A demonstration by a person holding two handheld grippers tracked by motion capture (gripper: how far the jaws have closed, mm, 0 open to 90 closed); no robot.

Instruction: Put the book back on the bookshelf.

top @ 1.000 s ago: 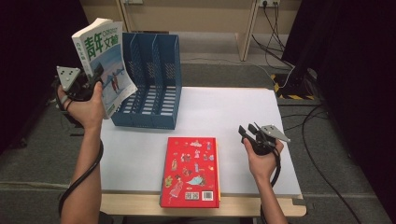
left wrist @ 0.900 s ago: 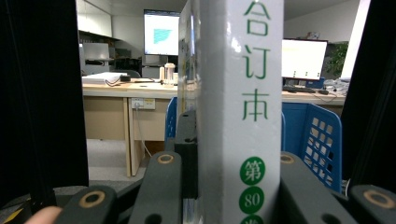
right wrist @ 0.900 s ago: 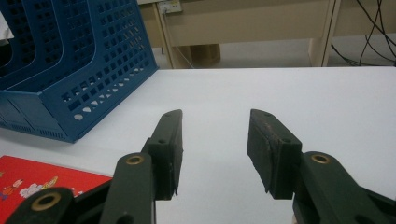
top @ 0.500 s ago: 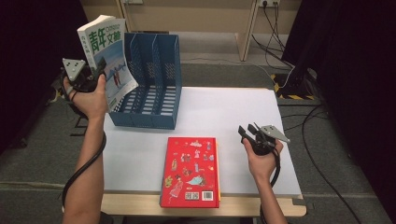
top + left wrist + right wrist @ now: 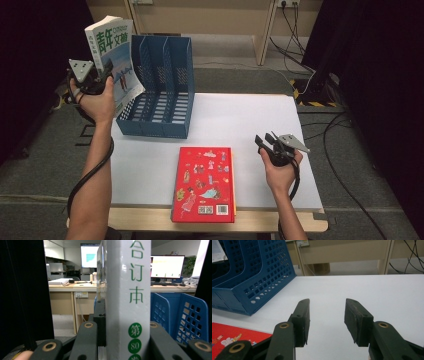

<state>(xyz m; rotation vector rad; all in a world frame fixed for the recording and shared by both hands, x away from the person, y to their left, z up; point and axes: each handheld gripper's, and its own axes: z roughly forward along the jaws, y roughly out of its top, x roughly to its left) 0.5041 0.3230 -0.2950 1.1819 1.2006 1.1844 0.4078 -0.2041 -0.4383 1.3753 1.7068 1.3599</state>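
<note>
Up at ten o'clock in the high view, the left gripper (image 5: 100, 75) has its jaws clamped on a thick white book (image 5: 114, 55), one on each cover. In the left gripper view the book's spine (image 5: 128, 297) stands upright between the jaws and faces the camera, white with green characters and green round marks near the bottom. From above, its front cover shows large green characters over a pale blue picture. The book is held in the air, tilted slightly, past the table's left edge and just beside the left wall of the blue rack (image 5: 160, 85), at the rack's nine o'clock.

The right gripper (image 5: 270, 145) rests in the person's hand at four o'clock on the table (image 5: 240, 120), jaws standing wide apart with nothing between them; in the right gripper view bare white tabletop shows through the gap.

The rack stands at eleven o'clock on the table, its slots open toward the person. A red book (image 5: 204, 182) lies flat at six o'clock, its near end reaching the table's front edge. Between rack, red book and right gripper the white top is bare, with wide room at one to three o'clock.
</note>
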